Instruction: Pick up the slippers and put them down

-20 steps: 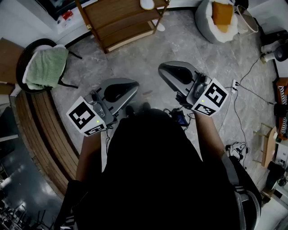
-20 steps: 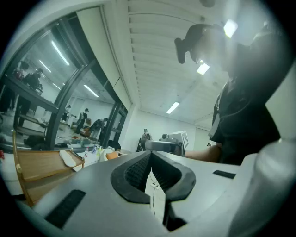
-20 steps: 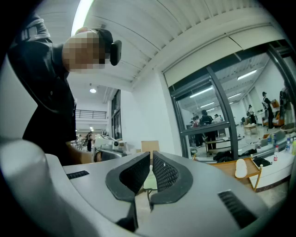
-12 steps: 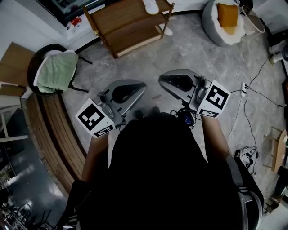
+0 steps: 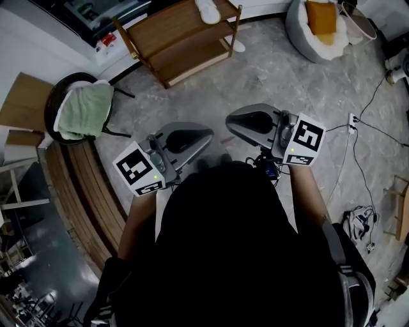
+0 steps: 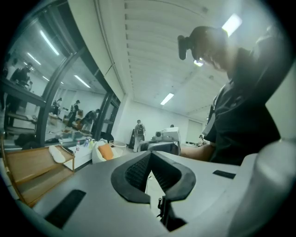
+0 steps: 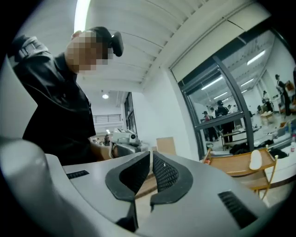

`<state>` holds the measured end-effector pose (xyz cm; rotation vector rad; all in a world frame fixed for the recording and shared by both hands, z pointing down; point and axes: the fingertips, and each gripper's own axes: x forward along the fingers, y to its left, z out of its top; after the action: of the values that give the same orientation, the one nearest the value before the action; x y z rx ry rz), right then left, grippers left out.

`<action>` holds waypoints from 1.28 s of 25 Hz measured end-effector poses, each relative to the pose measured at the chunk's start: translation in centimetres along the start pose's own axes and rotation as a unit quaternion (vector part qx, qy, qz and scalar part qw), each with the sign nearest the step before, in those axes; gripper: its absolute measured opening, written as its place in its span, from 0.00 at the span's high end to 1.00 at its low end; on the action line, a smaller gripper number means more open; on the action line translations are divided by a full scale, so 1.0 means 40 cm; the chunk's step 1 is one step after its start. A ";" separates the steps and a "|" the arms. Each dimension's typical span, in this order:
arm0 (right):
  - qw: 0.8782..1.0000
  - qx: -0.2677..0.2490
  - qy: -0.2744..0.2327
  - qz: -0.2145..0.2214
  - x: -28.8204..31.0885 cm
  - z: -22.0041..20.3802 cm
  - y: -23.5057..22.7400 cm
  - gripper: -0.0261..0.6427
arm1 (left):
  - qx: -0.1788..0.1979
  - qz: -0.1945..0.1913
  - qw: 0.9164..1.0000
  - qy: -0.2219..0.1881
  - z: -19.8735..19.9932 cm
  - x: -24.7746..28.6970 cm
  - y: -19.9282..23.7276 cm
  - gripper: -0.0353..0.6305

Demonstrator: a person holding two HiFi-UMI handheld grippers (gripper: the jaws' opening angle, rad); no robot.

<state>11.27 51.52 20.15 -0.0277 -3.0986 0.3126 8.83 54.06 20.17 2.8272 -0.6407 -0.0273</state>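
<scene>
A white slipper [image 5: 208,9] lies on the top of a wooden shelf rack [image 5: 172,38], and a second white one [image 5: 237,45] shows by the rack's right foot. One slipper [image 6: 56,154] also shows on the rack in the left gripper view, and one slipper [image 7: 255,159] in the right gripper view. My left gripper [image 5: 206,136] [image 6: 149,157] and right gripper [image 5: 232,119] [image 7: 151,159] are held level in front of my torso, well short of the rack. Both are shut with nothing between their pads.
A round chair with a green towel [image 5: 83,108] stands at the left, beside a curved wooden bench [image 5: 77,191]. A white beanbag with an orange cushion [image 5: 316,19] sits at the back right. Cables and a power strip [image 5: 350,119] run along the floor at the right.
The rack and the chair have slid lower and nearer in the head view. The left gripper has drifted right, closer to the right one. Both grippers stay shut and empty.
</scene>
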 end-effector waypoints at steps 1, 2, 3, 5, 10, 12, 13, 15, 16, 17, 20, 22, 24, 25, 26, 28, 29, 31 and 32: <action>1.000 -0.010 0.009 -0.009 -0.005 -0.005 -0.007 0.92 | 0.001 -0.004 1.000 0.004 -0.003 0.013 -0.005 0.93; 1.000 -0.016 0.016 -0.016 -0.013 -0.008 -0.013 0.92 | -0.001 -0.005 1.000 0.007 -0.005 0.026 -0.006 0.93; 0.999 -0.018 0.018 -0.020 -0.024 -0.008 -0.017 0.92 | -0.005 -0.007 1.000 0.009 -0.005 0.041 -0.009 0.93; 1.000 -0.016 0.014 -0.021 -0.054 -0.004 -0.020 0.92 | -0.006 -0.009 1.000 0.011 0.001 0.072 -0.015 0.93; 0.999 -0.014 0.008 -0.033 -0.117 -0.010 -0.047 0.92 | 0.002 -0.003 1.000 0.029 0.001 0.125 -0.017 0.93; 0.998 -0.028 0.017 -0.047 -0.125 -0.016 -0.063 0.92 | 0.007 0.001 0.999 0.040 -0.007 0.136 -0.019 0.93; 0.998 -0.037 0.023 -0.051 -0.125 -0.019 -0.068 0.92 | 0.008 0.003 0.999 0.045 -0.011 0.139 -0.020 0.93; 0.998 -0.044 0.025 -0.048 -0.123 -0.019 -0.072 0.92 | 0.010 0.012 0.998 0.053 -0.016 0.143 -0.020 0.93; 0.998 -0.040 0.018 -0.042 -0.124 -0.016 -0.073 0.92 | 0.011 0.017 0.998 0.056 -0.016 0.147 -0.019 0.93; 0.999 -0.034 0.010 -0.037 -0.128 -0.012 -0.074 0.92 | 0.013 0.022 0.998 0.059 -0.014 0.151 -0.019 0.93; 0.999 -0.015 -0.005 -0.031 -0.149 -0.013 -0.084 0.92 | 0.018 0.032 0.998 0.060 -0.005 0.168 -0.019 0.93; 1.000 -0.006 -0.004 -0.029 -0.159 -0.027 -0.087 0.92 | 0.017 0.039 0.997 0.062 -0.009 0.171 -0.016 0.93; 1.000 0.003 -0.002 -0.031 -0.165 -0.043 -0.092 0.92 | 0.012 0.044 0.997 0.067 -0.019 0.169 -0.009 0.93; 0.999 0.008 -0.002 -0.032 -0.167 -0.049 -0.096 0.92 | 0.008 0.045 0.997 0.069 -0.025 0.168 -0.005 0.93; 0.999 0.014 -0.002 -0.033 -0.168 -0.054 -0.101 0.92 | 0.005 0.046 0.996 0.071 -0.030 0.168 0.000 0.93; 0.999 0.022 -0.003 -0.035 -0.169 -0.061 -0.110 0.92 | 0.000 0.048 0.996 0.073 -0.038 0.172 0.009 0.93; 0.999 0.024 -0.002 -0.034 -0.168 -0.064 -0.114 0.92 | -0.001 0.048 0.996 0.072 -0.040 0.175 0.013 0.93; 0.999 0.025 0.001 -0.034 -0.167 -0.070 -0.122 0.92 | -0.002 0.046 0.997 0.069 -0.044 0.185 0.017 0.93; 0.999 0.024 0.003 -0.034 -0.167 -0.072 -0.127 0.92 | -0.001 0.043 0.997 0.067 -0.045 0.191 0.020 0.93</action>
<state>17.97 46.99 23.80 0.0778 -3.0768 0.3838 15.51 50.53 22.38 2.7668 -0.7311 0.1752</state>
